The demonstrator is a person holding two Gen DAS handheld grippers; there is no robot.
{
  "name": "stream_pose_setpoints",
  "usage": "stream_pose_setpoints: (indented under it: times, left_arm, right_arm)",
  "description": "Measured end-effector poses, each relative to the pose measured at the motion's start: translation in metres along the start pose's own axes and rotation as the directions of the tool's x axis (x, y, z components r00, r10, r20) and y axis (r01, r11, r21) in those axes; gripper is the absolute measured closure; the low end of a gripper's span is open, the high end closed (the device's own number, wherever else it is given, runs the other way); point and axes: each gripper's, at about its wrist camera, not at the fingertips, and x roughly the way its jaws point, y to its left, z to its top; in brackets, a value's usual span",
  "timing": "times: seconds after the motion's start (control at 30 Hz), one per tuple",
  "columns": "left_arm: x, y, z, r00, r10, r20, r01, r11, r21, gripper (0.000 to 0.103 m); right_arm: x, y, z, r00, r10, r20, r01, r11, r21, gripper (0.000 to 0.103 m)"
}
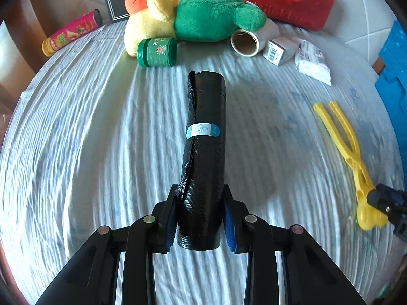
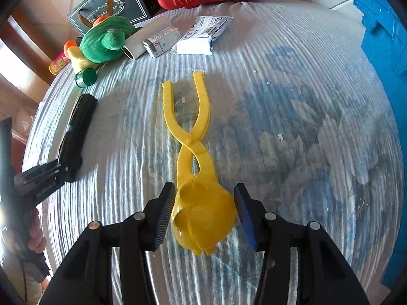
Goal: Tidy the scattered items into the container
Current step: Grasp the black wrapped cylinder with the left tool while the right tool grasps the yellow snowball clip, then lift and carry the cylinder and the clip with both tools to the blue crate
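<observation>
2 grippers are working at once on my feeds. My left gripper (image 1: 199, 225) has its jaws clenched on the near end of a black bag roll (image 1: 204, 137), which runs up the centre of the left wrist frame over the striped desk (image 1: 76, 127). My right gripper (image 2: 204, 218) has its jaws set either side of the round head of a yellow clamp toy (image 2: 193, 157); the left pad touches it, but I cannot tell whether the right pad does. The toy's 2 handles point toward the top of the right wrist frame. A blue container (image 2: 381, 38) fills the right edge of that frame. Across the top of the left wrist frame lie a green jar (image 1: 157, 52), a plush toy (image 1: 193, 17), a tape roll (image 1: 245, 42) and a small box (image 1: 278, 52).
</observation>
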Motion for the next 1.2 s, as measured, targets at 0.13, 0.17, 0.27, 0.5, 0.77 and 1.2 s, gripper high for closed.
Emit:
stream_pose_setpoints:
  times: [0.13,0.17,0.27,0.5,0.77,1.2]
  left_arm:
    - [-0.009,-0.005,-0.026,1.0,-0.005,-0.016,0.005,1.0,0.021,0.072]
    - [-0.013,-0.007,-0.028,1.0,-0.006,-0.018,0.007,1.0,0.027,0.071]
    - [-0.024,-0.011,-0.032,1.0,-0.023,-0.017,0.024,0.999,0.036,0.058]
    - [-0.021,-0.025,-0.026,1.0,-0.016,-0.021,0.017,0.998,0.053,0.037]
    - [-0.015,-0.043,-0.017,1.0,-0.007,-0.011,0.008,0.997,0.082,0.049]
    - [-0.067,-0.058,-0.036,0.996,-0.003,0.092,-0.005,0.996,0.092,0.069]
  right_arm:
    - [-0.009,-0.001,-0.007,1.0,0.004,0.004,-0.004,1.0,-0.011,0.055]
    - [-0.011,0.0,-0.008,1.0,0.004,0.01,-0.004,1.0,-0.014,0.055]
    - [-0.017,0.0,-0.009,1.0,-0.003,0.021,0.004,1.0,-0.029,0.055]
    - [-0.016,-0.005,-0.008,1.0,-0.013,0.009,0.014,0.998,-0.068,0.023]
    - [0.0,0.013,-0.012,0.999,-0.036,-0.008,0.035,0.992,-0.118,0.047]
    - [-0.033,0.039,-0.02,0.993,-0.007,0.117,0.029,0.982,-0.188,0.048]
